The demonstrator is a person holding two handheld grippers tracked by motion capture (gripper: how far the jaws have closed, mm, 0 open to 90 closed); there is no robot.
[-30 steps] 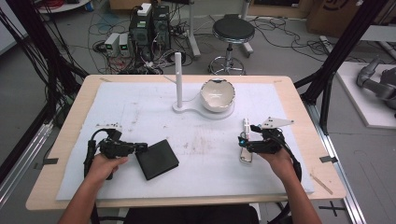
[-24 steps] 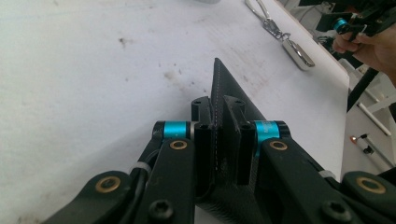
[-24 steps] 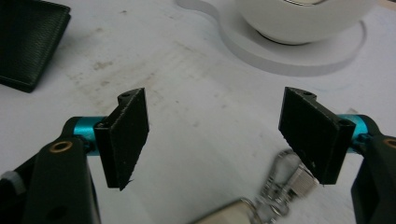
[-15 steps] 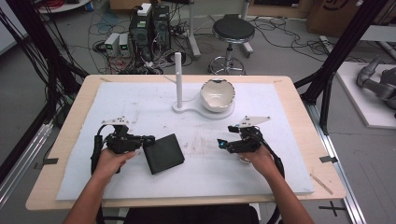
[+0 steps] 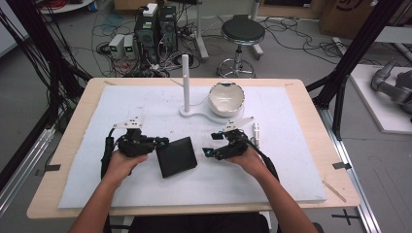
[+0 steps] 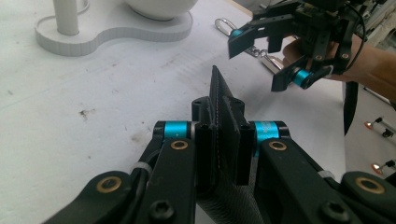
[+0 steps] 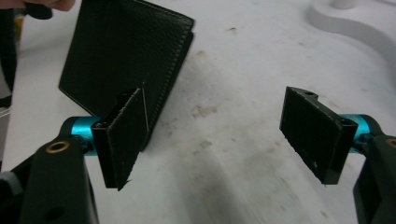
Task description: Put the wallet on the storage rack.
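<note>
Wallet: we have the black wallet [image 5: 176, 156] pinched by its near edge in our left gripper [image 5: 160, 142]; it lies tilted on the white mat [image 5: 291, 170], its free end reaching away from those jaws toward our right gripper [image 5: 209, 151].
Left gripper: closed on the wallet, both pads pressed flat against the leather in the left gripper view [image 6: 219, 140], with the stitched edge standing upright between them.
Right gripper: jaws wide apart and holding nothing; the wallet's far corner [image 7: 126, 60] sits just ahead of its left-hand pad, not yet between the pads.
Change: a second ago our right gripper rested far out by the keys [image 5: 256, 133]; it has since swung inward across the mat and now faces the wallet from close by. Our left gripper has shifted slightly and kept its pinch throughout.
Meaning: we judge this as the approach to a two-handed hold, likely to open the wallet or pass it over.
Next: our right gripper needs to slide its pads around the free edge before closing.
Behind: white stand [image 5: 185, 82] and bowl [image 5: 225, 99], well beyond both grippers.
</note>
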